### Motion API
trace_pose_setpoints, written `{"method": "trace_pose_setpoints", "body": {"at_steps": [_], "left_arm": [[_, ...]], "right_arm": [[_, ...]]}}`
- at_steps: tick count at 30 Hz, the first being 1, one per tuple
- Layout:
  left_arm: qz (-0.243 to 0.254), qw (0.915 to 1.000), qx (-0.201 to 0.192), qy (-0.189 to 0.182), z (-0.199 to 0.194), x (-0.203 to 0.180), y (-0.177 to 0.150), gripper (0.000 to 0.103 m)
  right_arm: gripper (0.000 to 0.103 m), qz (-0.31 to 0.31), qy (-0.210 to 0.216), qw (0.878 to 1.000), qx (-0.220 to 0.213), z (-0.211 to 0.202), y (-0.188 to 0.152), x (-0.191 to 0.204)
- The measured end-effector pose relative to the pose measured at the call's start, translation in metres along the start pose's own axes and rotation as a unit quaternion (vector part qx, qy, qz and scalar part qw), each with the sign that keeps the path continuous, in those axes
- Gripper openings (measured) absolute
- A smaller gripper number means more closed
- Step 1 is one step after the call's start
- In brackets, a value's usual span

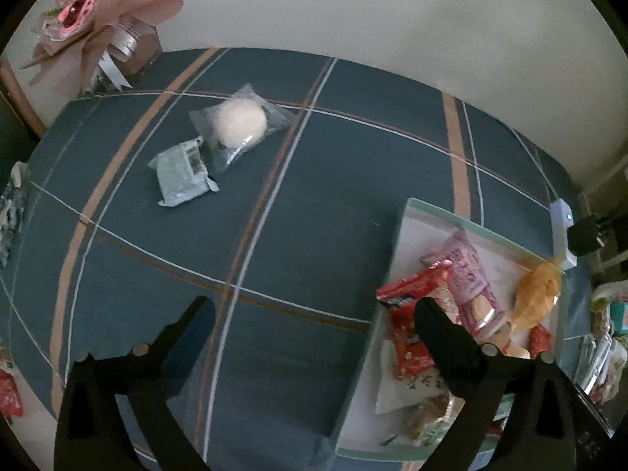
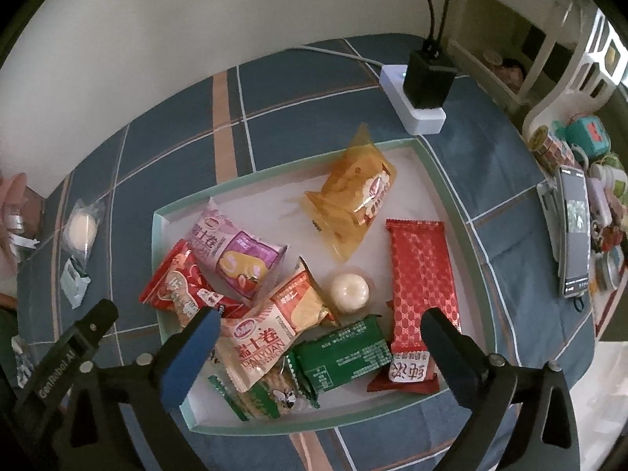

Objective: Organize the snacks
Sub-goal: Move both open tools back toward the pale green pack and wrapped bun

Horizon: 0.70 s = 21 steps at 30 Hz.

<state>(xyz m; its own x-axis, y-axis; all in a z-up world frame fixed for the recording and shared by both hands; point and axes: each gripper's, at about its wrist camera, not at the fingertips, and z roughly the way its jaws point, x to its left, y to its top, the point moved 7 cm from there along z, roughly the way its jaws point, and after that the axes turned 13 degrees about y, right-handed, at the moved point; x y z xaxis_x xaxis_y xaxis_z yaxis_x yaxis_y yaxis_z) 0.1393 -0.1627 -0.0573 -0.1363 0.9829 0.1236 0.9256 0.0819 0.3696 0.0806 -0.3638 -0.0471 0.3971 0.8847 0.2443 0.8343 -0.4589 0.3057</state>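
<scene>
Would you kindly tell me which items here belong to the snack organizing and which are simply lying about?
Job:
tray
yellow snack bag
red wafer pack
green packet
clear-wrapped round cake, outside the tray
pale green packet, outside the tray

Lying about:
power strip with charger
phone
bouquet

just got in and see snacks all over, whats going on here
A person is sorting snack packets into a shallow white box with a pale green rim, using a handheld gripper in each hand. Both the left gripper and the right gripper are open and empty. Two packets still lie outside on the blue plaid cloth: a clear-wrapped round white bun and a pale green packet.
</scene>
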Motion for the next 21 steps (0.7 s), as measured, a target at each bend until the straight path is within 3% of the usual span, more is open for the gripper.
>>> {"method": "trace_pose_setpoints", "body": {"at_steps": [7,21], "left_arm": [[0.01,0.9998,-0.004,-0.015,0.0,0.006,0.006,0.101],[-0.009,0.9964,-0.031,0.079,0.016,0.091,0.035,0.101]], "right_arm": [[0.103,-0.012,0.012,1.0,-0.001,0.003,-0.001,0.015],[0.103,-0.078,0.037,0.996,0.02,0.02,-0.013,0.091]]}}
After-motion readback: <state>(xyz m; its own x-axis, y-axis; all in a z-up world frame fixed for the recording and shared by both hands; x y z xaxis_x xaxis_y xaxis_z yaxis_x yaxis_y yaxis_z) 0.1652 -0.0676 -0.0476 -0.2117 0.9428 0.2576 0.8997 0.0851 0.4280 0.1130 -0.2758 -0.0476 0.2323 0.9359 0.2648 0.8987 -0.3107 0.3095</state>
